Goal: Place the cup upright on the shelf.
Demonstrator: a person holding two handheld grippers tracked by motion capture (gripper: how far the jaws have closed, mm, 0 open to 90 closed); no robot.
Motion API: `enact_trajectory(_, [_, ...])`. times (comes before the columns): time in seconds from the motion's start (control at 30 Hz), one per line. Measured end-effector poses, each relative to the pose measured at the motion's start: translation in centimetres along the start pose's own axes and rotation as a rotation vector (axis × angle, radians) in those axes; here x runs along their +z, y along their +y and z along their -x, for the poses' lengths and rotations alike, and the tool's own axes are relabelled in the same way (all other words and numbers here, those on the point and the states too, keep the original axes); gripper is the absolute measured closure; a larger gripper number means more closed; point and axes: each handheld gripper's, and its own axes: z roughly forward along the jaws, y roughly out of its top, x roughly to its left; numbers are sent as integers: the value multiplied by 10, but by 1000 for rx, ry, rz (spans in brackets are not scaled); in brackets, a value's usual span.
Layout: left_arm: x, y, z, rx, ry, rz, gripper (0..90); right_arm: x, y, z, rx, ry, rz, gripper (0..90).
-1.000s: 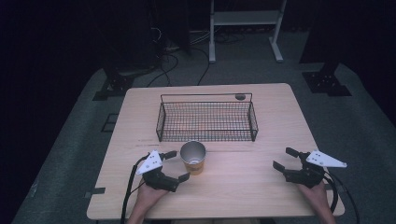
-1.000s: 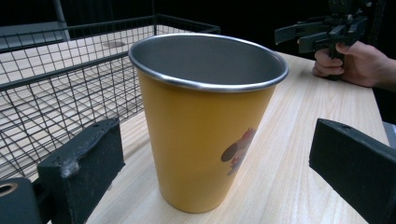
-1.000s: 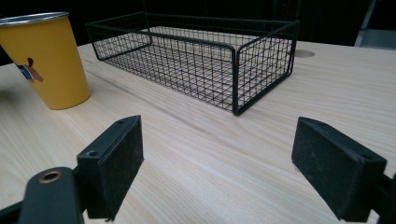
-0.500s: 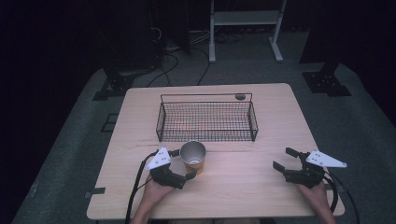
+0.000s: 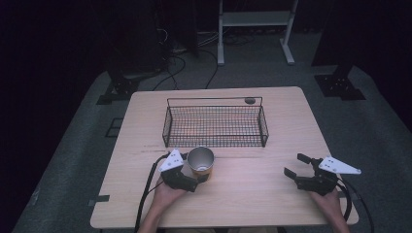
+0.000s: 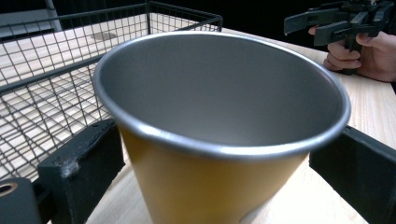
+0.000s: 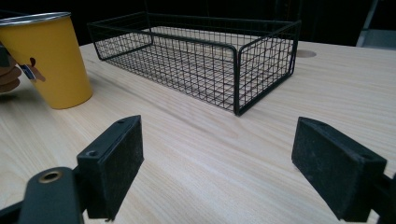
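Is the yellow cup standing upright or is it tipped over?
Upright: the yellow cup stands on its base on the table, its open rim up.

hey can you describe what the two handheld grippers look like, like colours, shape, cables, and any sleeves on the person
Both are black, with two flat, blocky, matte jaws. The left gripper and the right gripper each carry a pale grey three-cornered plate on top. A black cable trails from each towards the table's near edge. The jaw pads look slightly scuffed, and a brass-coloured eyelet sits near the base. The forearms show no sleeves.
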Motion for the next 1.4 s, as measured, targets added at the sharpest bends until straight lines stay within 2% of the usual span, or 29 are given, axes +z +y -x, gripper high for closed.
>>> enact_trajectory(0.23, [6, 6, 0, 2, -2, -3, 26, 0, 0, 0, 0, 1, -1, 156])
enact_trajectory(0.27, [6, 6, -1, 3, -3, 1, 54, 0, 0, 0, 0, 1, -1, 156])
enact_trajectory(0.47, [7, 7, -2, 3, -1, 7, 80, 0, 0, 0, 0, 0, -2, 156])
enact_trajectory(0.5, [7, 7, -3, -3, -11, 16, 115, 0, 0, 0, 0, 0, -2, 156])
enact_trajectory(0.8, [7, 7, -2, -1, -19, 20, 126, 0, 0, 0, -1, -2, -4, 157])
enact_trajectory(0.93, [4, 9, -2, -6, -20, 46, 127, 0, 0, 0, 0, -3, -3, 156])
enact_trajectory(1.17, [-3, 28, -1, 3, -39, 88, 127, 0, 0, 0, -1, -3, -4, 156])
enact_trajectory(1.4, [-4, 44, -3, 16, -51, 106, 128, 0, 0, 0, 0, -3, -4, 156])
